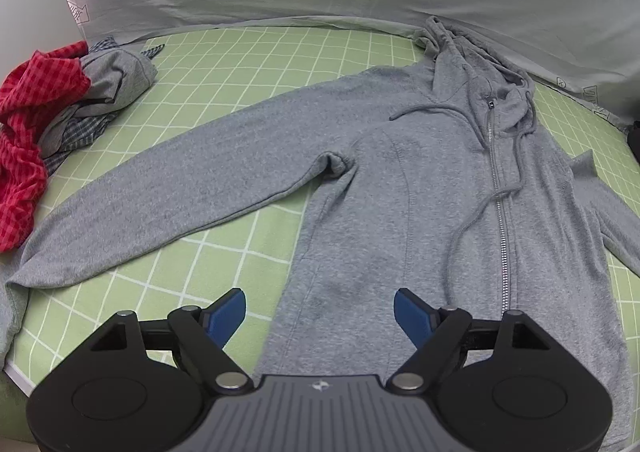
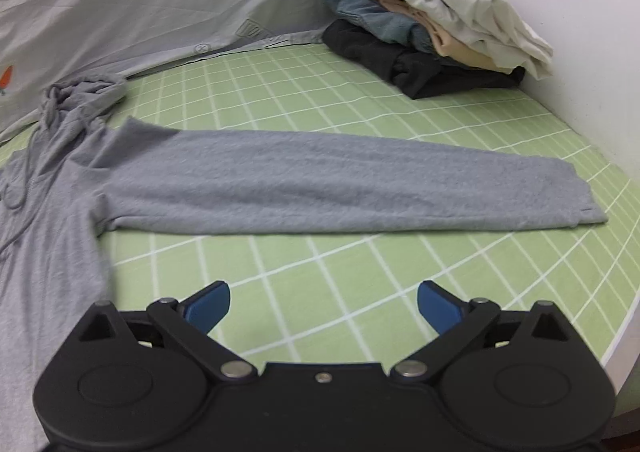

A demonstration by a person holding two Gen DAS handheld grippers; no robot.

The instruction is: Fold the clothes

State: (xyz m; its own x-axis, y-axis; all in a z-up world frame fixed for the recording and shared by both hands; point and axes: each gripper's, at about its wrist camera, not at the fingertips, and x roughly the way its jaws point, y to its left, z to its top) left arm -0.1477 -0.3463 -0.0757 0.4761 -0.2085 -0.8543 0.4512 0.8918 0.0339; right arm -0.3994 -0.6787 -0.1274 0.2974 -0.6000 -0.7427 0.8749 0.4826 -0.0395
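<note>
Hoodie (image 1: pixel 420 180) zipper leftward; folded stack (image 2: pixel 432 32) rightward

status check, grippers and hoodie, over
Left gripper and right gripper open, empty. Grey hoodie flat, sleeves spread, unfolded. Nothing in the way.

Grey hoodie (image 1: pixel 400 180) of soft matt heathered knit, metal zip (image 1: pixel 498 188), smooth cotton green-check bed sheet (image 2: pixel 320 292), matt black plastic gripper (image 1: pixel 320 312) with blue rubbery pads (image 1: pixel 228 312), crumpled red woven cloth (image 1: pixel 24 140)
</note>
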